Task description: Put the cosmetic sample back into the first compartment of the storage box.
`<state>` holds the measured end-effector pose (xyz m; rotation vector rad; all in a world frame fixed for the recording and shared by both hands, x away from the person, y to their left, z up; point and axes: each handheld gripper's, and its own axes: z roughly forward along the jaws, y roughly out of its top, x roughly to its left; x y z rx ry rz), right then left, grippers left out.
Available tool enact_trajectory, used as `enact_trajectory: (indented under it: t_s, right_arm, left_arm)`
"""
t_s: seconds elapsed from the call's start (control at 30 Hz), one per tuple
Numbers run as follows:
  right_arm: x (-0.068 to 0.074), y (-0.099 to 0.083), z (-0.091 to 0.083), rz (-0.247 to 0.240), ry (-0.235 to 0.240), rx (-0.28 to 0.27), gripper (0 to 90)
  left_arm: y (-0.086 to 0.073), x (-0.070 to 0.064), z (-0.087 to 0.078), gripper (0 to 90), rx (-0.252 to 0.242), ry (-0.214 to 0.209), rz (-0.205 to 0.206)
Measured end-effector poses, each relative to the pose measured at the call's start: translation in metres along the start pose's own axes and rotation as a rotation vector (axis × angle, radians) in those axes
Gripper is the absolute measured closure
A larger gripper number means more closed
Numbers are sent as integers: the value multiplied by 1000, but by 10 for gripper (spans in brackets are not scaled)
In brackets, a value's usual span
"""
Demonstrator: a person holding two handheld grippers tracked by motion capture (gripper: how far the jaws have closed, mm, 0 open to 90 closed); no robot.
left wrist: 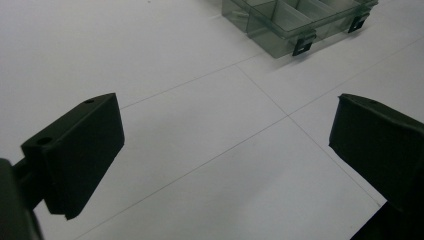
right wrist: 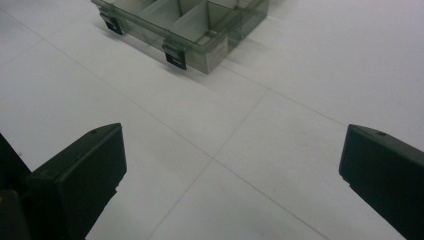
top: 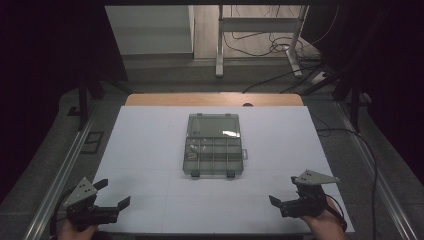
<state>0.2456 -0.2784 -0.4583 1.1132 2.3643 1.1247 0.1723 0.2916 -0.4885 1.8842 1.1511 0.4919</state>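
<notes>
White table (top: 150, 150) around organizer box (top: 214, 150)

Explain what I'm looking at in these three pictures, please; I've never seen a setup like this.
A person sits at a table with a white board on it, holding a tool in each hand: the left hand-held gripper and the right hand-held gripper. Each has two black jaws, spread open and holding nothing. The high view looks down from above the person. The other two pictures come from cameras riding on each gripper, looking out between its jaws. In the middle of the board lies a clear plastic compartment box, its lid open, with two black latches on its near edge.
</notes>
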Motion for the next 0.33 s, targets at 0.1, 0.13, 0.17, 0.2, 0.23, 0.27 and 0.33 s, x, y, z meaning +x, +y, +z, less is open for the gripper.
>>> enact_trajectory:
  t_s: [0.1, 0.13, 0.17, 0.2, 0.23, 0.27, 0.33]
  right_arm:
    - [-2, -8, -3, 13, -17, -9, 0]
    - [-2, -8, -3, 13, -17, -9, 0]
    - [-4, -13, -5, 23, -26, -12, 0]
    - [-4, -13, -5, 23, -26, -12, 0]
    - [-6, -17, -5, 43, -31, -9, 0]
    - [-6, -17, -5, 43, -31, -9, 0]
    - [-8, -18, -7, 58, -33, -29, 0]
  left_arm:
    - [0, 0, 0, 16, -1, -1, -2]
    - [0, 0, 0, 16, -1, -1, -2]
    - [0, 0, 0, 16, -2, -2, -3]
    - [0, 0, 0, 16, -2, -2, -3]
    - [0, 0, 0, 16, -3, -2, -1]
    - [0, 0, 0, 16, -3, -2, -1]
    - [0, -1, 0, 16, -1, -2, 2]
